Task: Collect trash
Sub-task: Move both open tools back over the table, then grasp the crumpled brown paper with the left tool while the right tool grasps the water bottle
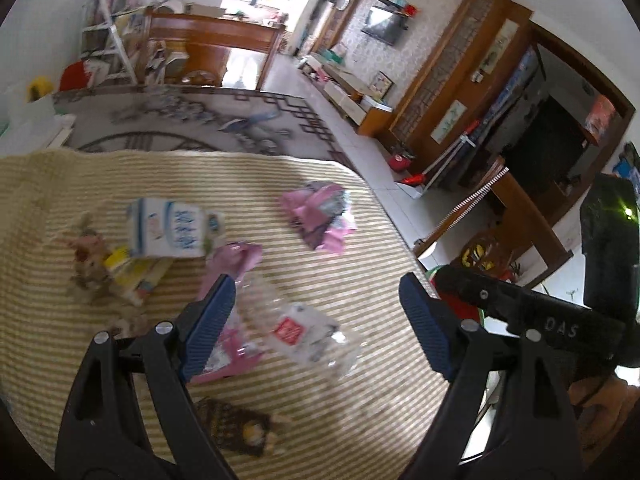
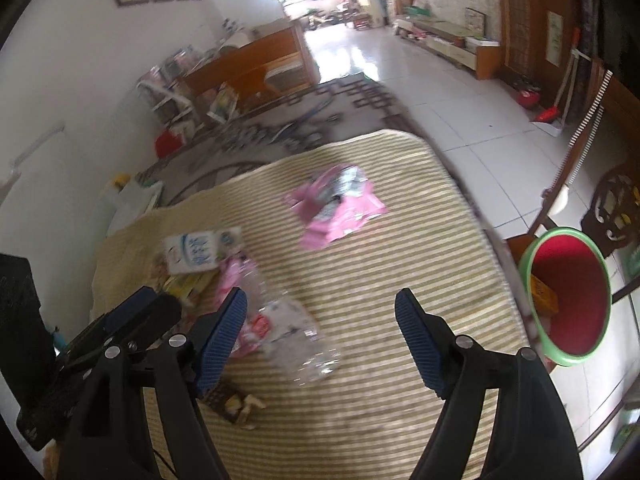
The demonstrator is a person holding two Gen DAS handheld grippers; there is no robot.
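We have both tools held above a striped mat (image 2: 400, 360) that covers the counter, and both stand wide open with nothing between their blue pads. The left tool (image 1: 316, 320) looks down over a crushed clear plastic bottle (image 1: 308, 334) with a red and white label, which lies on the mat on top of a pink wrapper (image 1: 230, 354). The right tool (image 2: 320, 336) sits just beside it, pointed at the same bottle (image 2: 292, 332).

The rest of the trash is spread over the mat: a white and blue milk carton (image 1: 172, 232) resting on a yellow packet (image 1: 134, 270), a crumpled pink wrapper (image 1: 320, 216) further off by itself, and a dark snack wrapper (image 1: 240, 428) close to us. The red bin with a green rim (image 2: 568, 296) stands off the right edge of the counter, near the right tool, with a yellowish box already inside.

We judge the step in hand to be picking up the bottle. To do it well we choose one tool, likely the right one since the bin is on its side, and keep the other clear so the two do not collide. We bring the pads down astride the bottle's crushed body across its narrow width, low enough to catch it. The plastic looks thin and springy, so we close firmly, since it may squirm out. We also watch that the pink wrapper under it does not drag along half-caught and drop short of the bin.
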